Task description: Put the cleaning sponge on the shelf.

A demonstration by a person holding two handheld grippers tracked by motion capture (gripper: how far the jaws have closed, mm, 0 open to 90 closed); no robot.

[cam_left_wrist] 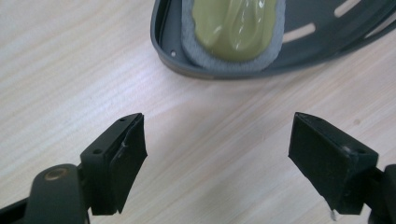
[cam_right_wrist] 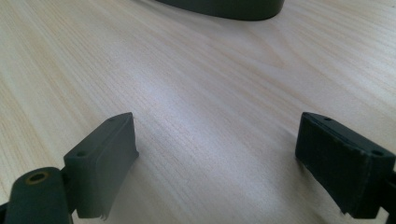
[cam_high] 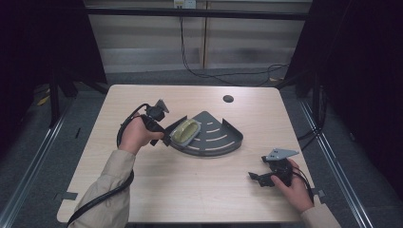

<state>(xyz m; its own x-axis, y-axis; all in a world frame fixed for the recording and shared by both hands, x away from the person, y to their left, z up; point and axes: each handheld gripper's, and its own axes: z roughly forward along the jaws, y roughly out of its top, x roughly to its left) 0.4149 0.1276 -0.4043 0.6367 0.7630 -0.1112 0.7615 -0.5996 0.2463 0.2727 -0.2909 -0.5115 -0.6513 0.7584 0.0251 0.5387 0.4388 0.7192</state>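
A dark grey quarter-round corner shelf (cam_high: 216,137) with slotted floor lies at the table's middle. In its left corner rests a yellow-green sponge with a grey scouring edge (cam_high: 184,131), also close up in the left gripper view (cam_left_wrist: 233,28). My left gripper (cam_high: 166,137) sits just left of the shelf, jaws open over bare wood (cam_left_wrist: 217,140), nothing between them. The shelf's rim (cam_left_wrist: 163,46) lies a short way ahead of its tips. My right gripper (cam_high: 256,178) rests near the front right of the table, open and empty (cam_right_wrist: 215,154), with the shelf's wall (cam_right_wrist: 224,9) far ahead.
The light wooden table (cam_high: 190,190) has a round cable hole (cam_high: 228,99) at the back right. Cables trail from both grippers and across the floor behind. Dark curtains stand on both sides.
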